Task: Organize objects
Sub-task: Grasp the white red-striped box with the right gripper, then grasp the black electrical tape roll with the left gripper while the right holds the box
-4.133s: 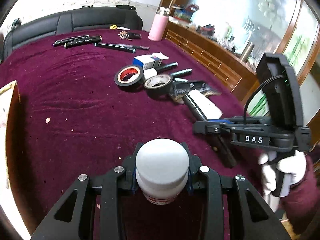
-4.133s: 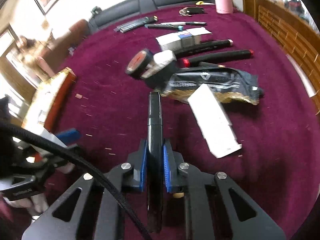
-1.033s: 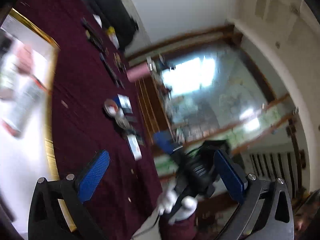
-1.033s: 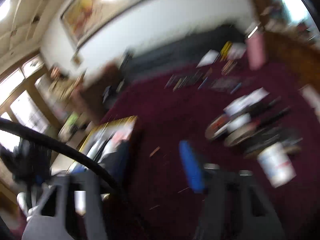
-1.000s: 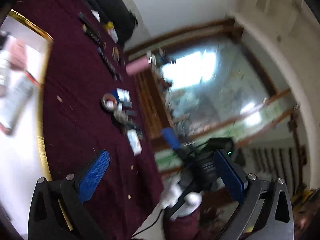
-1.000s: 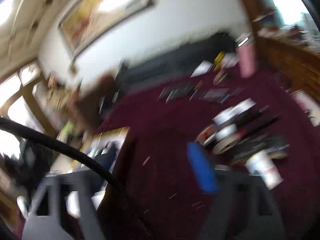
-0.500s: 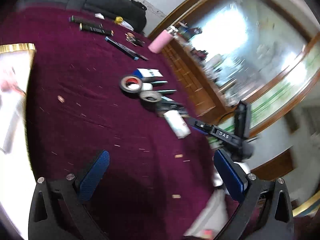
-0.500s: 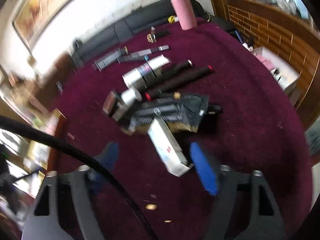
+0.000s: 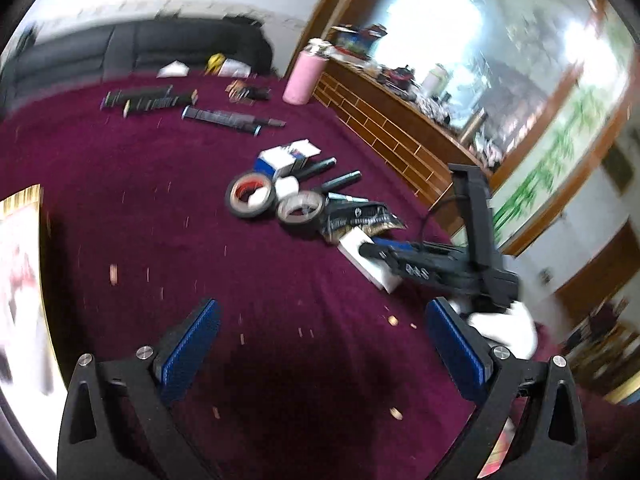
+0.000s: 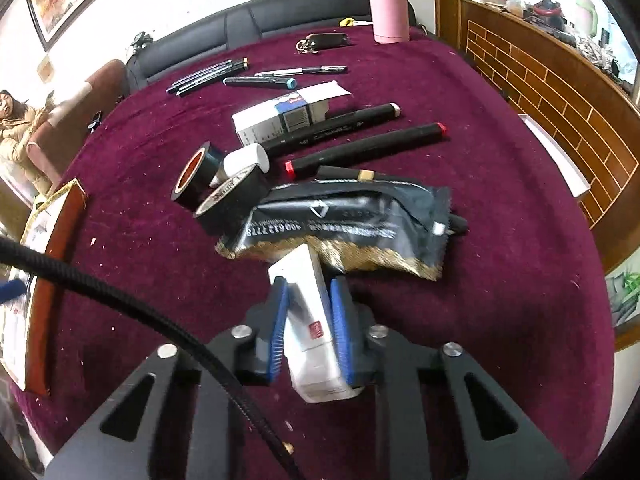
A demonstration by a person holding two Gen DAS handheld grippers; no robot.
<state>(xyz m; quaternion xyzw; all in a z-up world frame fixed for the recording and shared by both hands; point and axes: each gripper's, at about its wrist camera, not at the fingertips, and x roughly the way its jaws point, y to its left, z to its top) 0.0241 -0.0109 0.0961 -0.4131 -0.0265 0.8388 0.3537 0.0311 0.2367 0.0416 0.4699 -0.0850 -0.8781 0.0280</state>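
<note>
A white box [image 10: 316, 360] lies on the maroon cloth [image 10: 500, 240], its far end tucked under a black and gold foil packet [image 10: 344, 220]. My right gripper [image 10: 309, 284] is closing on this box, and both blue pads [image 10: 278, 320] touch its long sides. In the left wrist view the right gripper [image 9: 400, 258], held by a white-gloved hand [image 9: 504, 324], sits over the same white box [image 9: 354, 246]. My left gripper [image 9: 320, 320] hangs open above bare cloth with nothing between its fingers.
Two tape rolls [image 10: 196, 176] [image 10: 232, 200], black markers [image 10: 360, 148], a white and blue carton [image 10: 280, 116] and pens [image 10: 208, 72] lie beyond the packet. A pink bottle [image 10: 388, 8] and keys [image 10: 324, 42] sit at the far edge. A gold-edged tray [image 10: 52, 240] is on the left.
The right gripper came down onto the white box and its jaws narrowed around it. The left view swung and rolled from the wall toward the table, its jaws still wide and empty.
</note>
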